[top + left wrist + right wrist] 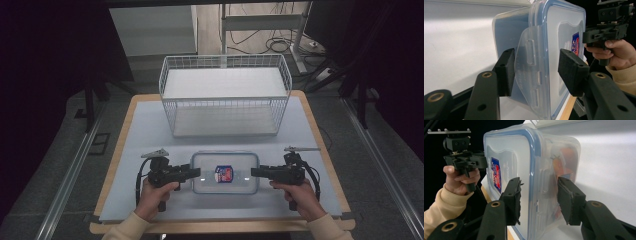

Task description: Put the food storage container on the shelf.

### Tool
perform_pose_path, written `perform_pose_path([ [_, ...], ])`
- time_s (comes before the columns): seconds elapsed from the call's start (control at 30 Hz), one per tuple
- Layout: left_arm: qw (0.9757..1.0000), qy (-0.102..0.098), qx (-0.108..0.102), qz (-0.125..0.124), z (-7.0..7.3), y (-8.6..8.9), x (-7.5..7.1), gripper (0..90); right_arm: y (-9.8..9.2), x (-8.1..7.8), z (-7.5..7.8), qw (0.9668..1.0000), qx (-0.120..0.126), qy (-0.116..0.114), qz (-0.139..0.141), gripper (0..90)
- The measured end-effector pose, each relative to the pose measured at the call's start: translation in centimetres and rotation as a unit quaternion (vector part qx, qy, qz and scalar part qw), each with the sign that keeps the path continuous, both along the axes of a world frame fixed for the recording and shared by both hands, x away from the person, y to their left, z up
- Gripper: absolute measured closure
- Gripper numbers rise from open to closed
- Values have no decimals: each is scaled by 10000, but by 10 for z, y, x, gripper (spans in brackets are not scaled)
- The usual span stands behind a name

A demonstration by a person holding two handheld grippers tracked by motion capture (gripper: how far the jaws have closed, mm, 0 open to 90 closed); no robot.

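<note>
Left gripper view has the left gripper [535,71] clenched on the flipped-out side latch [530,65] of the clear lidded food container [541,37], one pad [505,72] against the wall, the other pad [571,72] nearer the lid. At the container's opposite end, the right gripper [537,202] straddles that short side; whether its pads press I cannot tell. The container lies flat on the table [150,130], just in front of the white wire basket [225,95]. Both hands hold their grippers level, pointing inward at the container. A good step probably means squeezing each end squarely and moving both hands evenly so nothing tips.
</note>
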State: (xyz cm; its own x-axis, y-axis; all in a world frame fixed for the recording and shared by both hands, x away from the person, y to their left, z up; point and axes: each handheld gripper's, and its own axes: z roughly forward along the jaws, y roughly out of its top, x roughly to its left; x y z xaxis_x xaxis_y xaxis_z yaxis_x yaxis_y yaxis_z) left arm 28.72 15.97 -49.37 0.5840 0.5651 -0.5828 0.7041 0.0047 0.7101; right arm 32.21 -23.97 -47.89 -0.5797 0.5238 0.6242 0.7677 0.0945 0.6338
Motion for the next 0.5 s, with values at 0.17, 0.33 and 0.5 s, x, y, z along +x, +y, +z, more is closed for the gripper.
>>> perform_pose_path([
  [0.17, 10000, -10, -11, -32, 5, -4, 4, 491, -3, 1, 6, 9999, -16, -102, -2, 552],
  [0.33, 10000, -75, 12, -58, 13, -5, 8, 491, -5, 3, 13, 9998, -35, -212, -17, 552],
  [0.5, 9999, -152, 27, -48, 22, -6, 12, 491, -6, 8, 23, 9995, -13, -312, -11, 552],
])
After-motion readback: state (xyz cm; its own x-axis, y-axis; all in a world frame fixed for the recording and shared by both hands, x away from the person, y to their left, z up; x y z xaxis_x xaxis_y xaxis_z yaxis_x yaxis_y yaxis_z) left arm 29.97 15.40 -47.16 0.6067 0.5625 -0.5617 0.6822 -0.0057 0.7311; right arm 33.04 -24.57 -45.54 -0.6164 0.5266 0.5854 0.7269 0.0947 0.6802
